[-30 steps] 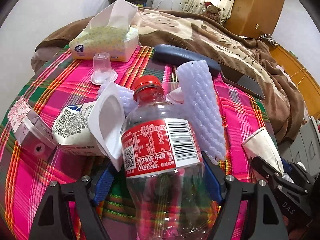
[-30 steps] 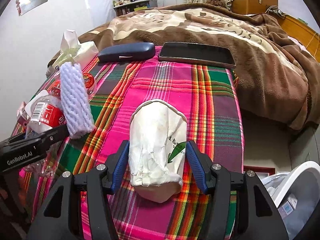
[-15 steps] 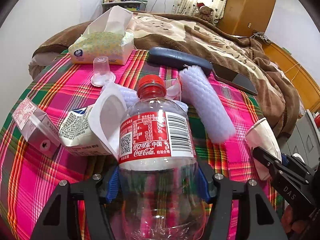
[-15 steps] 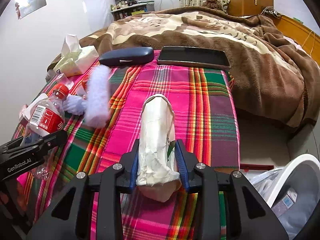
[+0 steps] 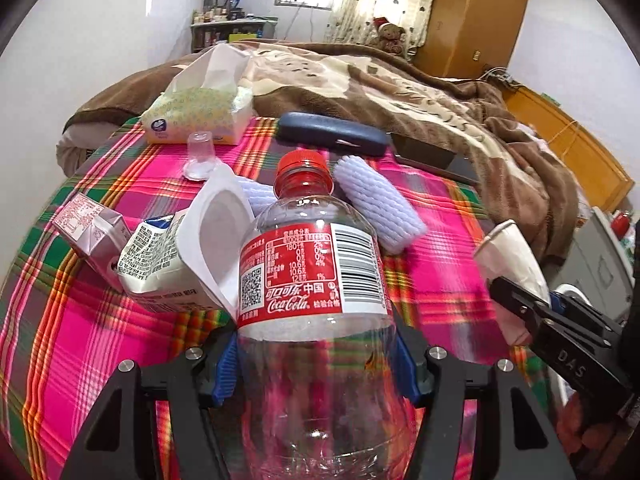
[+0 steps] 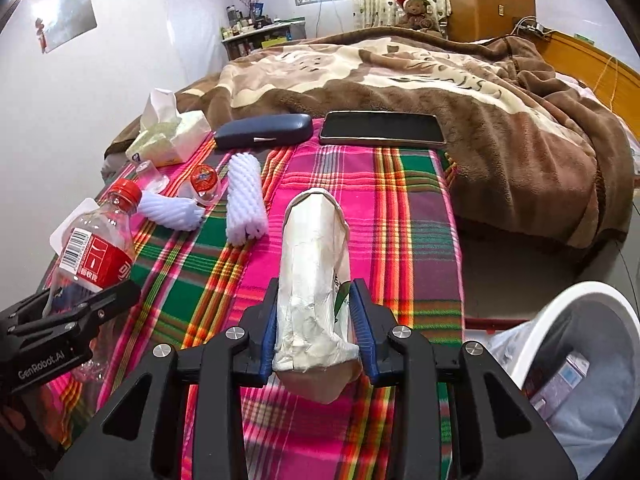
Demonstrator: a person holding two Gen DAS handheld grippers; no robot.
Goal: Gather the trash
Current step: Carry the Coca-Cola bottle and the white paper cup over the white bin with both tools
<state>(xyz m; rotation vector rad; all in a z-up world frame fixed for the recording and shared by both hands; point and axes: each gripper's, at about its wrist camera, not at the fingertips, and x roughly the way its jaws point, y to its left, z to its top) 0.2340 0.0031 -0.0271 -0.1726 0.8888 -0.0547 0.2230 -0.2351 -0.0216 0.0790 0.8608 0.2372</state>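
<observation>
**Item 1: plastic cola bottle** (image 5: 312, 280). Empty, clear, red cap on. It is clamped below the label between the blue pads of the left gripper (image 5: 316, 364), neck pointing away toward 12 o'clock, and appears to be raised off the plaid cloth (image 5: 80, 340). It is judged light, smooth and slippery; the thin wall is expected to dent under pressure, so the hold is best kept on the stiffer band just under the label.

**Item 2: crumpled paper cup** (image 6: 316, 280). White, with a green print on its side. It is squeezed flat between the pads of the right gripper (image 6: 316, 328), mouth toward 12 o'clock, and seems to be clear of the cloth. It is judged very light, soft and already crushed, with no breakage risk; a hold near the thicker base is preferred.

**Item 3: white bin** (image 6: 580, 340). It is found at 4 o'clock in the right wrist view, beside the bed, with wrappers already inside.

**Uncollected:** foam sleeves (image 6: 246, 200), torn milk carton (image 5: 160, 264) and small carton (image 5: 92, 228), at 10 to 12 o'clock of the bottle.
</observation>
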